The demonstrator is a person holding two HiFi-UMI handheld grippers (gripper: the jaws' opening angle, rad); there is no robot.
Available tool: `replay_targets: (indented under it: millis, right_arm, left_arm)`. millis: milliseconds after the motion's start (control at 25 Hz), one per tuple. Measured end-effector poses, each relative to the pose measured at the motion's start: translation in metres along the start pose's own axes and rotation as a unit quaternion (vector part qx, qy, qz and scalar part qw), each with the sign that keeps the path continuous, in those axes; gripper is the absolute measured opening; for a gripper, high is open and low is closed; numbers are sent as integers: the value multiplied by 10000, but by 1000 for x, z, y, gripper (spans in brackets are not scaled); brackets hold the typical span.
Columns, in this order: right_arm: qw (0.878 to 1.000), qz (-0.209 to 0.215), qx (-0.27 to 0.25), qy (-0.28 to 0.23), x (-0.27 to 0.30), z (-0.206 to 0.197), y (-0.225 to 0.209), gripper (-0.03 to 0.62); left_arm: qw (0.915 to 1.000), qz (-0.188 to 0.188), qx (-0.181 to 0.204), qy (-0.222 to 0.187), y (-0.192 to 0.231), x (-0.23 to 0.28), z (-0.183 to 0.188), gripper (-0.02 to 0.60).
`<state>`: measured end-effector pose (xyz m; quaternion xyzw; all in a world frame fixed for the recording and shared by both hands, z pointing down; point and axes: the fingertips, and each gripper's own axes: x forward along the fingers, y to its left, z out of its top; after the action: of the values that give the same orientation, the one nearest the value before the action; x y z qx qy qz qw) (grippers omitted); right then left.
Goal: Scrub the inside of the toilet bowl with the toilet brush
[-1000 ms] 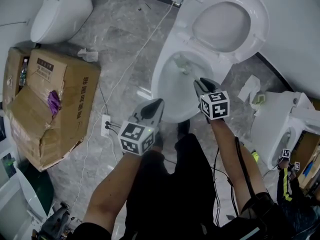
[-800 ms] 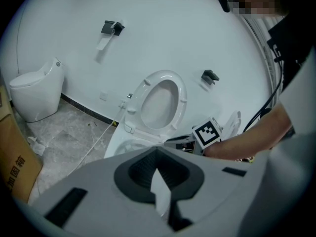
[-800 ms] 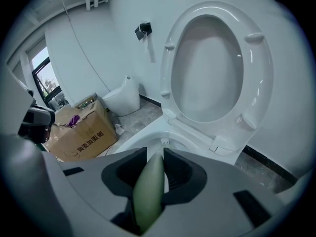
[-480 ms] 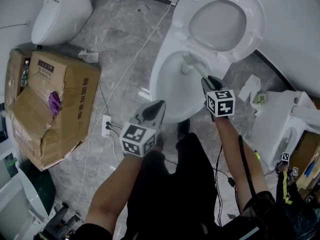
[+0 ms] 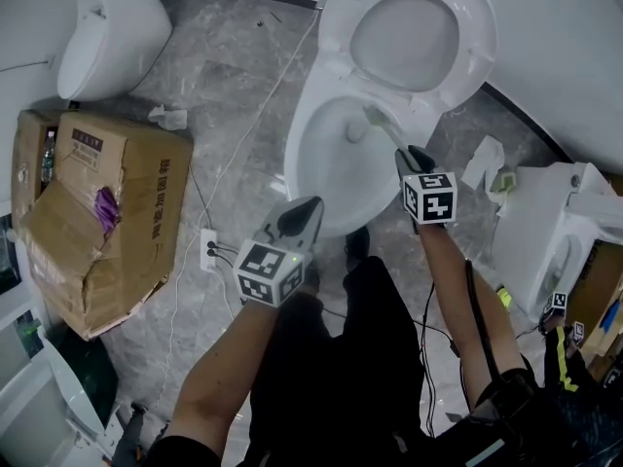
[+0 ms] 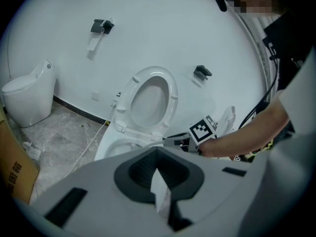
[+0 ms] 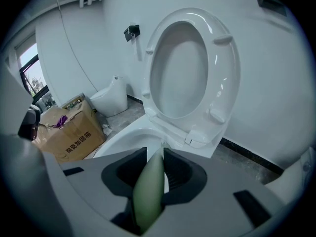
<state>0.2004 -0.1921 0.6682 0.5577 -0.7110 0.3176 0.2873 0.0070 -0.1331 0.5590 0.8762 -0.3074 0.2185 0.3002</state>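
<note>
The white toilet bowl [image 5: 304, 154] stands with its seat and lid [image 5: 409, 37] raised. My right gripper [image 5: 414, 154] is over the bowl's right rim, shut on the pale green handle of the toilet brush [image 5: 387, 131]. The brush head [image 5: 357, 127] is down inside the bowl near the back wall. The right gripper view shows the handle [image 7: 150, 191] clamped between the jaws and the bristles [image 7: 164, 144] just past them. My left gripper [image 5: 307, 205] hangs in front of the bowl, jaws together, touching nothing. A thin pale strip shows between its jaws [image 6: 158, 174]; I cannot tell what it is.
A torn cardboard box [image 5: 107, 212] sits on the floor at left, with a small white fixture [image 5: 107, 27] behind it. A power strip [image 5: 206, 246] and its cable lie beside the bowl. Another white toilet [image 5: 545, 232] and crumpled paper [image 5: 484, 168] are at right. The person's legs are below.
My right gripper and the brush have shifted slightly right and toward the bowl's back rim. The left gripper has stayed where it was.
</note>
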Motion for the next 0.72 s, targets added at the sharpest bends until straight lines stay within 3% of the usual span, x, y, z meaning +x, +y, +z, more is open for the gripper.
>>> replay_targets:
  millis: [720]
  right_arm:
    - [9994, -286, 113, 139, -32, -33, -2, 110]
  left_arm:
    - [9995, -213, 213, -70, -21, -15, -2, 9]
